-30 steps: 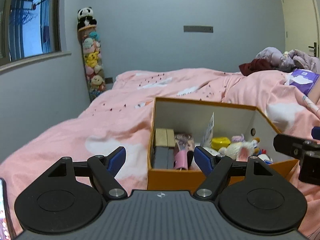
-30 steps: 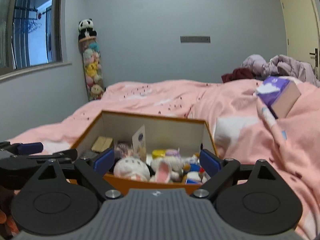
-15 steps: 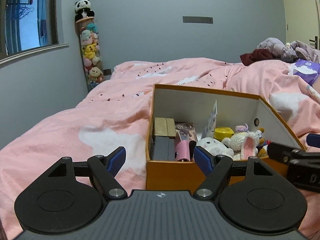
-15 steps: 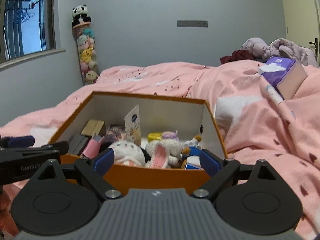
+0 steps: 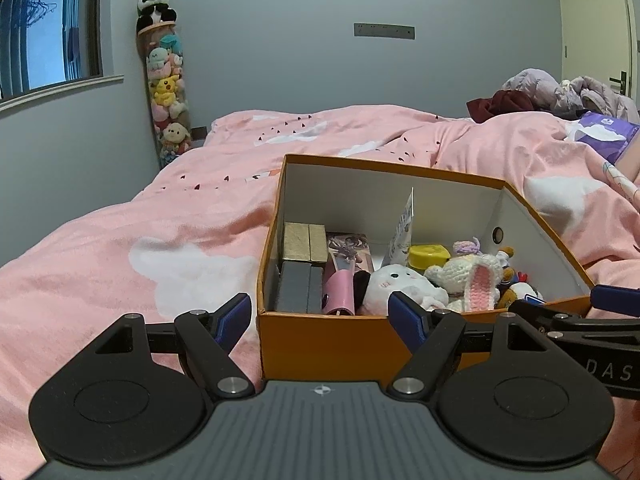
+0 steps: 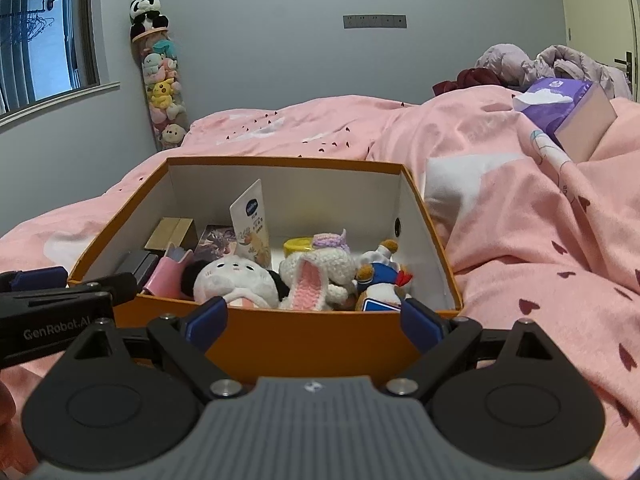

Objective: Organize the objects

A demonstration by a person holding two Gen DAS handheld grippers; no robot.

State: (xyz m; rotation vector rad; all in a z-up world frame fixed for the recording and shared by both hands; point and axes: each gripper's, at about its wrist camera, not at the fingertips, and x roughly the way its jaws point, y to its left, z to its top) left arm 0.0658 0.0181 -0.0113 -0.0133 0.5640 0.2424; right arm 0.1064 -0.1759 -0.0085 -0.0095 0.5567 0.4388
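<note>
On the pink bed (image 5: 120, 256), left to right: left gripper (image 5: 320, 316) hung empty, jaws apart, before the orange box (image 5: 332, 340) of packed toys; right gripper (image 6: 314, 322) likewise empty, jaws apart. Risk: soft bedding could let the box tip if its near wall were pressed.

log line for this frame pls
left hand-held gripper: open, empty | right hand-held gripper: open, empty | orange box: on bed, full
</note>
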